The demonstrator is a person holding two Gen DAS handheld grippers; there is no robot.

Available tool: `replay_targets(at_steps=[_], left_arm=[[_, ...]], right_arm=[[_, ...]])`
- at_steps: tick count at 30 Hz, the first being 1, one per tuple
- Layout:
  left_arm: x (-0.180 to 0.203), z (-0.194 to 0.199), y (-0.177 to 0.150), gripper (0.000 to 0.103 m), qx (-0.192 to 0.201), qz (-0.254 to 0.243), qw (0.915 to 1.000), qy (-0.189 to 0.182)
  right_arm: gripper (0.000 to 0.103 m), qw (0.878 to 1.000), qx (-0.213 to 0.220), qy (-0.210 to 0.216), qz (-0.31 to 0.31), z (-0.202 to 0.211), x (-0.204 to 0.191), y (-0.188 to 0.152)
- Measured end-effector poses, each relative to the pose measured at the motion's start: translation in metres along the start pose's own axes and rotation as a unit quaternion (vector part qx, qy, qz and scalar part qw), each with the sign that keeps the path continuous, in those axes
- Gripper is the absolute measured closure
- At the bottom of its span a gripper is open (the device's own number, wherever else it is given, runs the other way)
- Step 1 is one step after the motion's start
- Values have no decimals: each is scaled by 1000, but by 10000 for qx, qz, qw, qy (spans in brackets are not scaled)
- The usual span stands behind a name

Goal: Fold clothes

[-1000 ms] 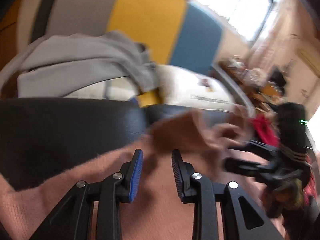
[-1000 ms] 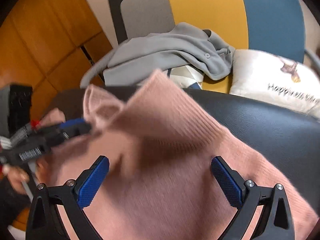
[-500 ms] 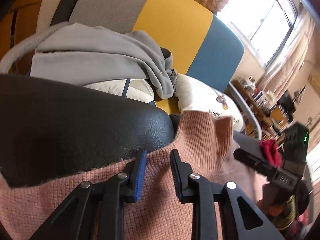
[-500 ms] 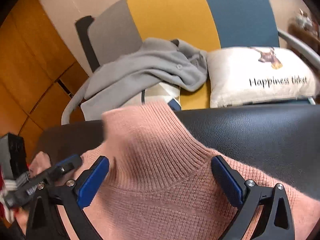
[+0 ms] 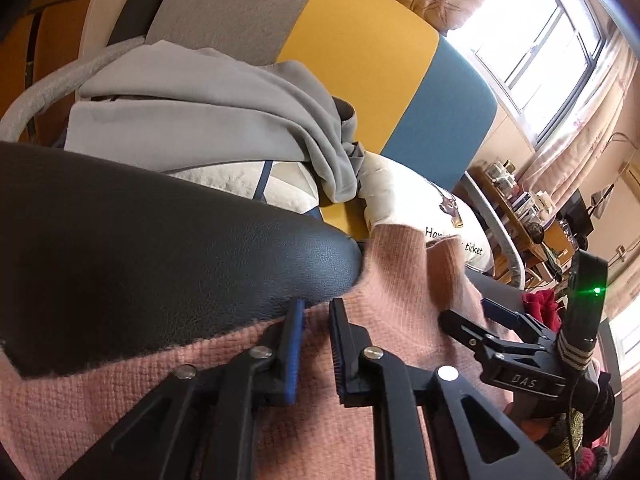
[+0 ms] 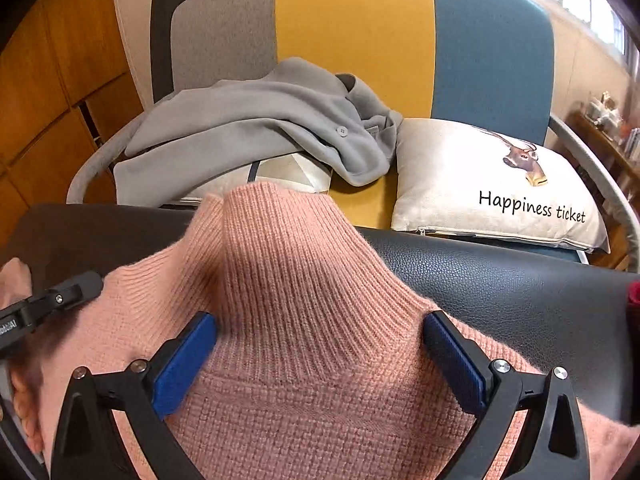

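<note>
daylight is pouring in from the window (image 5: 532, 36) at upper right of the left wrist view, blowing out the panes to white glare. both views are bending strongly at the edges, with dark corners. the pink sweater (image 6: 304, 320) is showing crisp knit, and a soft shadow is falling across its collar.

A pink knitted sweater (image 6: 304, 380) lies spread on a black leather surface (image 6: 500, 292), front of the striped sofa (image 6: 352, 32). Its ribbed high collar (image 6: 288, 256) stands up and points toward the sofa, reaching past the leather surface's far edge. The body is a coarser knit, lying fairly flat. A grey garment (image 6: 248, 128) lies crumpled on the sofa seat.
</note>
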State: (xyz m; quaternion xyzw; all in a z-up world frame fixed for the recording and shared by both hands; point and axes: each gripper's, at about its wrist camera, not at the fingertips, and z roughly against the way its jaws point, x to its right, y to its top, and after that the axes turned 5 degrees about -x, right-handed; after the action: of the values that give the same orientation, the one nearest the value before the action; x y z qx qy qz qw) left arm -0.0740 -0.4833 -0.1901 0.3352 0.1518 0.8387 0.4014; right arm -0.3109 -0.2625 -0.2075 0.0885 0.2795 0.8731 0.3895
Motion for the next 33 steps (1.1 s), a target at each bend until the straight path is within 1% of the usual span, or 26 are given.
replay_targets(at_steps=[1,2,3,4,6,9,10,12,15,18,21,22,23,25,26,27,30,33], left_arm=[[5,3,-1,80,-17,-67,9999,116],[11,9,-2,74,-16,-149,9994,306],[17,17,-6,73,-2,-226,9987,467],[21,29,-12,73,70,-286,9983,497],[26,54,-27,73,229,-328,9978,526],[28,89,-60,72,406,-244,9974,539],[27,99,-75,72,416,-152,9975,556],[24,114,-97,72,333,27,9985,426],[19,139,-138,72,360,139,9979,514],[8,151,-168,72,200,265,9978,569],[-6,151,-189,73,87,205,9969,751],[-9,154,-194,73,186,128,9976,648],[-14,155,-195,73,172,112,9983,549],[-26,156,-191,73,179,251,9990,327],[-29,154,-189,78,166,202,9990,350],[-32,153,-186,79,152,151,9991,376],[-31,150,-178,79,95,-133,9980,606],[-30,149,-174,79,40,-222,9972,707]], right_arm=[[0,10000,-3,5,1,0,0,0],[0,10000,-7,26,1,1,1,0],[0,9999,-18,110,1,4,2,0],[0,9997,-25,231,-12,9,5,-1],[0,9993,18,345,-105,28,13,-10],[0,9995,128,277,-26,69,23,-38],[0,9996,146,239,-5,82,27,-48],[0,9999,87,81,8,108,36,-76],[0,9999,-55,-26,-138,140,51,-123],[0,9992,-297,-76,-263,161,57,-175],[0,9980,-457,-158,-414,172,56,-220],[0,9977,-484,-192,-432,173,54,-232],[0,9980,-412,-268,-399,176,52,-241],[0,9983,-269,-318,-404,178,51,-249],[0,9983,-259,-316,-424,177,52,-249],[0,9982,-262,-295,-462,175,54,-247],[0,9978,-270,-316,-512,168,55,-238],[0,9974,-287,-445,-494,162,48,-231]])
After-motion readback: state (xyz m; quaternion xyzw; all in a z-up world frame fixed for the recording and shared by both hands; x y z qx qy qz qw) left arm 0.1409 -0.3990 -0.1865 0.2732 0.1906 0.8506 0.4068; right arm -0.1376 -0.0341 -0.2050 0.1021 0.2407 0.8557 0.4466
